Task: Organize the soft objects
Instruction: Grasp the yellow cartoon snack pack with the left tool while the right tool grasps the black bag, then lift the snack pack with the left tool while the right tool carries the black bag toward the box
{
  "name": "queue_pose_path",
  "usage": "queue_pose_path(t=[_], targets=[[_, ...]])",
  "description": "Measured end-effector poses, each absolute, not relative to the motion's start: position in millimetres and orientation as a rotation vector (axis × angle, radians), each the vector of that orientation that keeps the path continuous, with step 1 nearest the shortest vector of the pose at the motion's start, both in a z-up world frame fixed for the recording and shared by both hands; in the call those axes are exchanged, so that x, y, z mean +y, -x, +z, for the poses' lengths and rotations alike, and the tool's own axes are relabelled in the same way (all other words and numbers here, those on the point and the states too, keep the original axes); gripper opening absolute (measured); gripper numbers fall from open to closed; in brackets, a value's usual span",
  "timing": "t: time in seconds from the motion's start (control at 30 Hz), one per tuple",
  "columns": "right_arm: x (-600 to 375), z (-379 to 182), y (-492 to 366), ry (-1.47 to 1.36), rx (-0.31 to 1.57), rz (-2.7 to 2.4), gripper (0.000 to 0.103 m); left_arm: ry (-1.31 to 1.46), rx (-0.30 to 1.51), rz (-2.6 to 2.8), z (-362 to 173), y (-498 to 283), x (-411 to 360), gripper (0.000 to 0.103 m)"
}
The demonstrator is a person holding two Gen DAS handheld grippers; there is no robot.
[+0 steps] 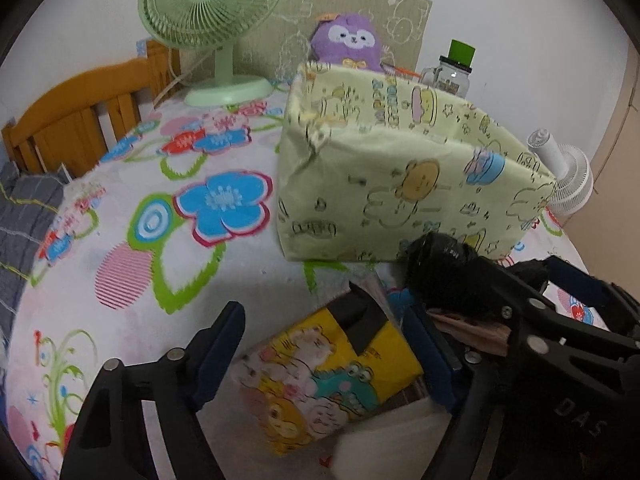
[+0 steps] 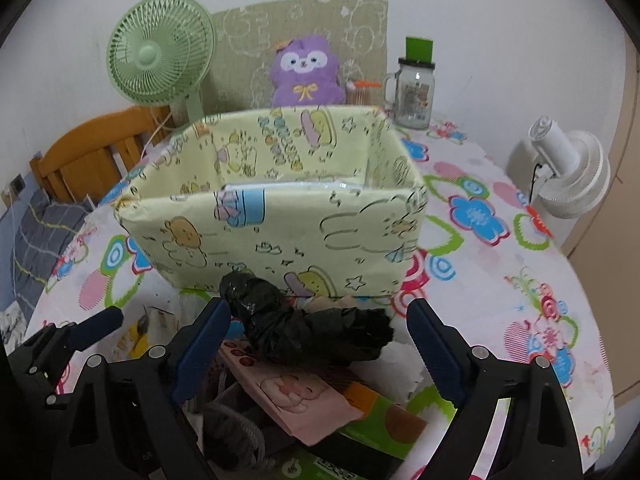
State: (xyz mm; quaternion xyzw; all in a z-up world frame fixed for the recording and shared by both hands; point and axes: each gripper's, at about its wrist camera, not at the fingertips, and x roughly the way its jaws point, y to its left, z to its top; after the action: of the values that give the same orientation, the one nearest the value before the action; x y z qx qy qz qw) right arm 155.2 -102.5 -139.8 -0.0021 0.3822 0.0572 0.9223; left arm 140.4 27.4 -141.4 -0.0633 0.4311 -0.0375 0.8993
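A pale green cartoon-print fabric box (image 1: 400, 184) stands on the table; it also shows in the right wrist view (image 2: 280, 236), with a clear-wrapped item (image 2: 280, 187) inside. My left gripper (image 1: 332, 354) is open over a yellow cartoon-print packet (image 1: 324, 376). My right gripper (image 2: 320, 344) is open around a crumpled black plastic bag (image 2: 304, 328), which lies on a pink packet (image 2: 296, 396) and a green box (image 2: 376, 432). The black bag (image 1: 440, 264) and the right gripper's body (image 1: 540, 340) show in the left wrist view.
A floral tablecloth (image 1: 160, 240) covers the table. At the back stand a green fan (image 2: 160, 56), a purple plush (image 2: 306, 72), a glass jar with green lid (image 2: 414, 92) and a white fan (image 2: 568, 176). A wooden chair (image 1: 80, 120) is at left.
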Motion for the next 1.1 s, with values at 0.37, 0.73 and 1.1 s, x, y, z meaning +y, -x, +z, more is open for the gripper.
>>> queue_pose_path(t=[0.37, 0.73, 1.1], targets=[[-99, -149, -159, -0.029, 0.81, 0.15, 0.058, 0.105, 0.875, -0.126, -141, -139, 18, 0.057], [-104, -137, -150, -0.065, 0.783, 0.178, 0.038, 0.07, 0.825, -0.123, -124, -132, 13, 0.053], [-112, -101, -135, -0.083, 0.698, 0.164, 0.038, 0.045, 0.74, -0.131, -89, -124, 5, 0.053]])
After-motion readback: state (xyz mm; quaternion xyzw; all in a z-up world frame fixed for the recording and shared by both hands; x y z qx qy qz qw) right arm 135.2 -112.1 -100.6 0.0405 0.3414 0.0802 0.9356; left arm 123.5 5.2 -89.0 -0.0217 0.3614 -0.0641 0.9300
